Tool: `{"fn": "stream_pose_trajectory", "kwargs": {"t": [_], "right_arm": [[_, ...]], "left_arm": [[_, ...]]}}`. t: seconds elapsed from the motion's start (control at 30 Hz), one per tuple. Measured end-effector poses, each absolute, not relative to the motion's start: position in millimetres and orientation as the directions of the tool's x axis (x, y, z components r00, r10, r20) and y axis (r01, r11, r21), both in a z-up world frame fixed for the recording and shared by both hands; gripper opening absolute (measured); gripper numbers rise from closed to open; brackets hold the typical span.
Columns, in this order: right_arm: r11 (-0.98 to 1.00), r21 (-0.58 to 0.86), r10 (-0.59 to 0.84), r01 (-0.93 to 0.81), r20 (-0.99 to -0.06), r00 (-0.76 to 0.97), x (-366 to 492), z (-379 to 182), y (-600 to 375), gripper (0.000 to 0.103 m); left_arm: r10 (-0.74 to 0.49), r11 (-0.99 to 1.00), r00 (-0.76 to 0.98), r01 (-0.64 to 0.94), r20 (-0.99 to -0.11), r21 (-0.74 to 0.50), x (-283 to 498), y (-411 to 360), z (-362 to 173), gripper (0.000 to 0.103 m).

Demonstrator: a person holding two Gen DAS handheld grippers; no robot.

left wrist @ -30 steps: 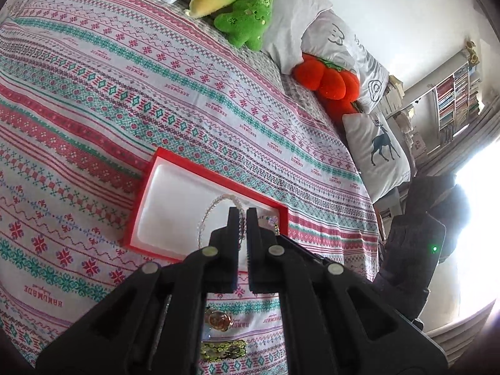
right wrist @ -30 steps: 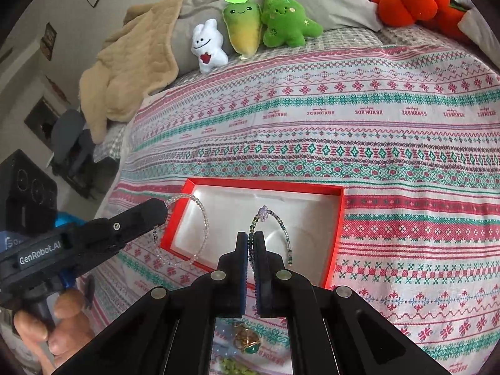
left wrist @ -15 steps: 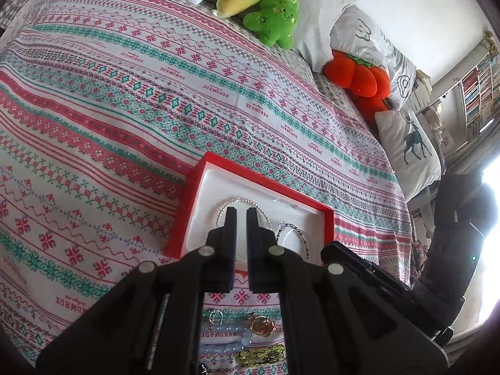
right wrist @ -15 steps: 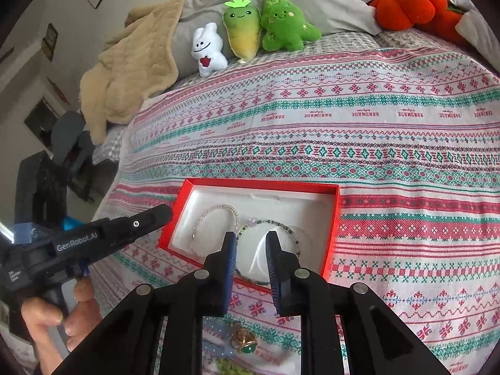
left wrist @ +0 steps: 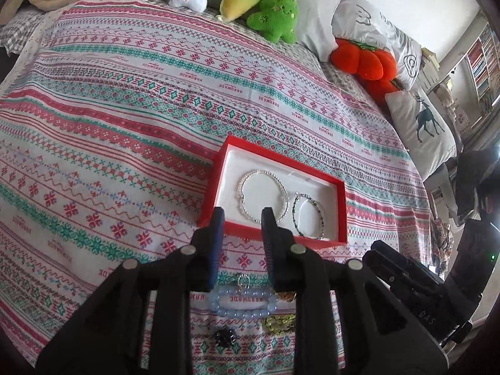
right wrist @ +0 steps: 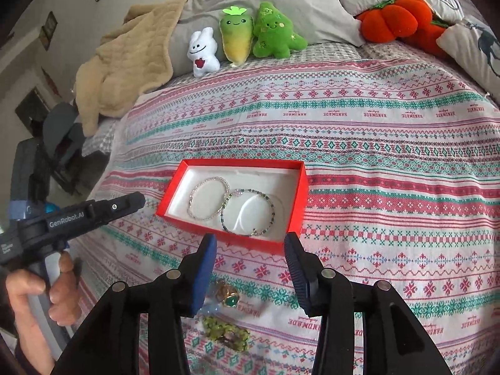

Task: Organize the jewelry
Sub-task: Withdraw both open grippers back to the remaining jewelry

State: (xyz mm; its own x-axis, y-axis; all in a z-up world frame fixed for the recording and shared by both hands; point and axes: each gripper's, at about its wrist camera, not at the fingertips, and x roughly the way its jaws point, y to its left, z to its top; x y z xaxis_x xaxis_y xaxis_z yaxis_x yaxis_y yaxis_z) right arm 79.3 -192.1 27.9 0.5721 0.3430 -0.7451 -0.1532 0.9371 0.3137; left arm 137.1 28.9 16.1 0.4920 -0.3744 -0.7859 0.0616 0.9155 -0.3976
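A red box with a white lining point(left wrist: 341, 200) point(right wrist: 302, 193) lies on the patterned bedspread. Inside lie a clear bead bracelet point(left wrist: 262, 195) point(right wrist: 208, 197) and a dark green bead bracelet point(left wrist: 307, 215) point(right wrist: 248, 211), side by side. My left gripper point(left wrist: 241, 215) is open and empty, just in front of the box. My right gripper point(right wrist: 250, 240) is open and empty, at the box's near edge. Loose jewelry lies under the grippers: a pale blue bead bracelet point(left wrist: 242, 304), a yellow-green bracelet point(left wrist: 279, 322) point(right wrist: 226, 332), a gold ring with a green stone point(right wrist: 228, 297), a small black piece point(left wrist: 224, 337).
Plush toys point(right wrist: 237, 39) and pillows point(left wrist: 420, 125) line the far side of the bed. A beige blanket point(right wrist: 122, 65) lies at the far left. The other gripper shows in each view, on the left in the right wrist view point(right wrist: 78, 218) and on the right in the left wrist view point(left wrist: 418, 284).
Both grippers let go of their bracelets, which now lie in the box. Both jaws opened wide and both grippers pulled back toward the near edge.
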Motion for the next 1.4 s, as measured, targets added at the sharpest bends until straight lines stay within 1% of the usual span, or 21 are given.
{"fn": "stream_pose_trajectory", "kwargs": {"t": [0.07,0.17,0.23,0.27,0.43,0.47,0.57,0.67,0.77,0.9,1.1,1.2,1.4], "right_arm": [[0.936,0.315,0.347,-0.158,-0.748,0.566,75,29,-189,0.049],[0.939,0.293,0.343,-0.18,-0.75,0.566,67,31,-182,0.051],[0.938,0.289,0.345,-0.191,-0.75,0.565,62,34,-178,0.053],[0.937,0.289,0.348,-0.194,-0.749,0.564,58,34,-176,0.055],[0.939,0.273,0.343,-0.208,-0.754,0.56,48,38,-171,0.061],[0.94,0.269,0.34,-0.209,-0.759,0.556,46,37,-170,0.063],[0.945,0.241,0.325,-0.222,-0.778,0.538,41,34,-168,0.064],[0.945,0.22,0.317,-0.242,-0.798,0.513,36,29,-167,0.07],[0.947,0.2,0.303,-0.251,-0.815,0.493,32,20,-168,0.07],[0.945,0.198,0.303,-0.26,-0.828,0.472,25,12,-172,0.07],[0.952,0.161,0.269,-0.259,-0.842,0.467,19,1,-180,0.07],[0.946,0.179,0.289,-0.268,-0.841,0.457,17,-2,-181,0.07],[0.924,0.288,0.369,-0.251,-0.843,0.391,20,-13,-180,0.07]], "left_arm": [[-0.37,0.919,0.493,0.069,-0.787,-0.389,128,30,20,0.034],[-0.358,0.926,0.495,0.078,-0.792,-0.37,116,34,24,0.035],[-0.343,0.932,0.494,0.072,-0.799,-0.355,109,37,25,0.04],[-0.337,0.934,0.492,0.067,-0.803,-0.351,106,40,25,0.045],[-0.306,0.943,0.491,0.036,-0.816,-0.332,93,48,26,0.049],[-0.299,0.945,0.487,0.03,-0.821,-0.326,90,49,25,0.051],[-0.282,0.952,0.472,0.034,-0.835,-0.303,82,48,22,0.056],[-0.274,0.958,0.458,0.053,-0.846,-0.282,73,41,19,0.057],[-0.28,0.958,0.44,0.072,-0.854,-0.277,63,32,14,0.057],[-0.253,0.967,0.42,0.117,-0.871,-0.225,52,17,7,0.059],[-0.222,0.975,0.398,0.118,-0.89,-0.19,44,10,-6,0.059],[-0.21,0.977,0.37,0.121,-0.905,-0.177,42,7,-15,0.059],[-0.229,0.973,0.329,0.088,-0.916,-0.212,44,12,-29,0.059]]}}
